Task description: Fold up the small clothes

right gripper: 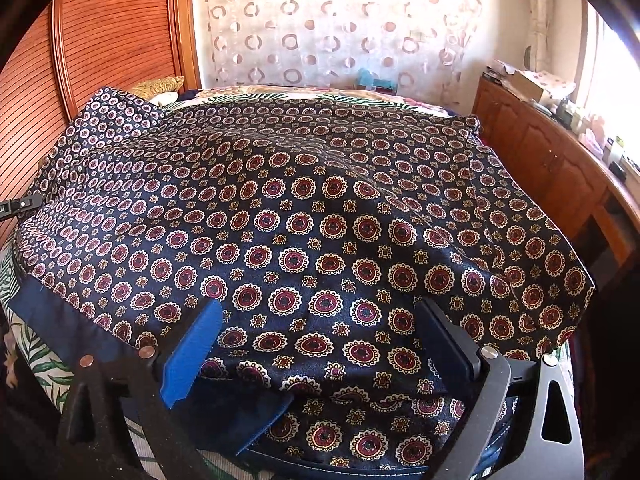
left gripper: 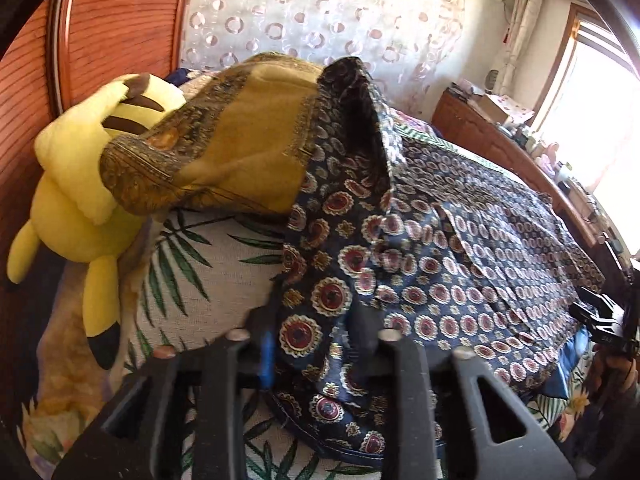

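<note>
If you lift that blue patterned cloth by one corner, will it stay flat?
Probably not. The blue patterned cloth already drapes and creases over the bed, so it likely flops. Its sheen suggests it is slippery. It looks thin, so probably light.

yellow plush toy [left gripper: 76, 216] flopped far left of the gripper | mustard paisley cushion [left gripper: 224, 148] just ahead, touching the plush | palm-leaf bedspread [left gripper: 208, 264] right under the fingers | slatted wood panel [right gripper: 116, 36] up ahead-left | circle-print curtain [right gripper: 340, 28] straight ahead | cluttered wooden cabinet [right gripper: 536, 148] off to the right
</note>
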`<action>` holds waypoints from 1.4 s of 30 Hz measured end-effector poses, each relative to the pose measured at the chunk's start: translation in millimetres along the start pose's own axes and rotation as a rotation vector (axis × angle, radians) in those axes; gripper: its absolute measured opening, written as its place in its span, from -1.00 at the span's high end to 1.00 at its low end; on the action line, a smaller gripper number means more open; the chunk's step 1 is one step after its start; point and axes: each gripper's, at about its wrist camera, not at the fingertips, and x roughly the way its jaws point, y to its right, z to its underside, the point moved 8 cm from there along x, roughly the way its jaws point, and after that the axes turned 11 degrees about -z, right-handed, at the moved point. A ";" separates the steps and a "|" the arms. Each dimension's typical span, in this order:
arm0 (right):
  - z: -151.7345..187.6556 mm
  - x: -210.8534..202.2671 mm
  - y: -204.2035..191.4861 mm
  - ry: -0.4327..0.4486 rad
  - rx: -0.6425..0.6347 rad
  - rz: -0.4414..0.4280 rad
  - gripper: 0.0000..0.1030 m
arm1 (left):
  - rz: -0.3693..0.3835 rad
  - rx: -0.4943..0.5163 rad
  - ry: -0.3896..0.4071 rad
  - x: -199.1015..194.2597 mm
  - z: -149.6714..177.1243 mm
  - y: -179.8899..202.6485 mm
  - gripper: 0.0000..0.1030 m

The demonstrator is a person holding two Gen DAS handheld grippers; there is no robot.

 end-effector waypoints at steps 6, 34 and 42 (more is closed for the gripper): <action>1.0 -0.3 -0.3 0.002 0.001 0.000 -0.88 | 0.040 0.019 0.045 -13.2 -5.3 15.2 0.91; -2.8 -59.4 31.5 0.090 0.070 -0.026 -0.74 | 0.321 0.296 0.232 -93.8 -85.3 224.1 0.91; 9.3 -92.3 55.6 0.144 0.110 0.000 -0.64 | 0.401 0.373 0.197 -88.8 -91.1 300.6 0.91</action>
